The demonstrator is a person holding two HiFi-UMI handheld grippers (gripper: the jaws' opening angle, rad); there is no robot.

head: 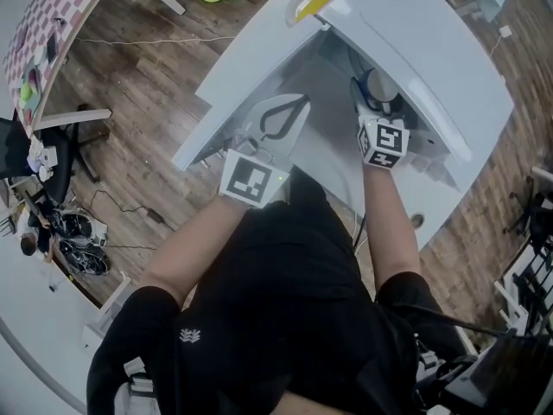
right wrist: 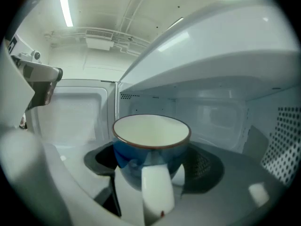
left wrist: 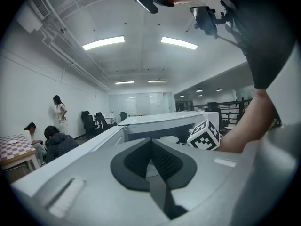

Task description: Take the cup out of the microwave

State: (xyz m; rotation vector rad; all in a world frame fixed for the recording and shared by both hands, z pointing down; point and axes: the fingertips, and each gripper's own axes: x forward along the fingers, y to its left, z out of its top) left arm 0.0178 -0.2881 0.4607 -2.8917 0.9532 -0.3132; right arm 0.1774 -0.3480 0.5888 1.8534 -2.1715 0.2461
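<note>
A blue cup (right wrist: 151, 135) with a white inside, brown rim and white handle stands inside the white microwave (head: 432, 50). My right gripper (right wrist: 151, 163) reaches into the cavity, its black pads closed against both sides of the cup, handle toward the camera. In the head view the cup (head: 381, 85) shows just past the right gripper (head: 373, 104), under the microwave's top edge. The microwave door (head: 251, 76) hangs open to the left. My left gripper (head: 281, 121) is beside that door, jaws shut on nothing; in its own view the left gripper (left wrist: 151, 160) points across the room.
A yellow object (head: 311, 3) lies on the microwave's top. The cavity's back wall (right wrist: 221, 117) is close behind the cup. A checkered table (head: 52, 24), a chair and floor cables (head: 78, 232) are to the left. Several people (left wrist: 56, 142) are far off.
</note>
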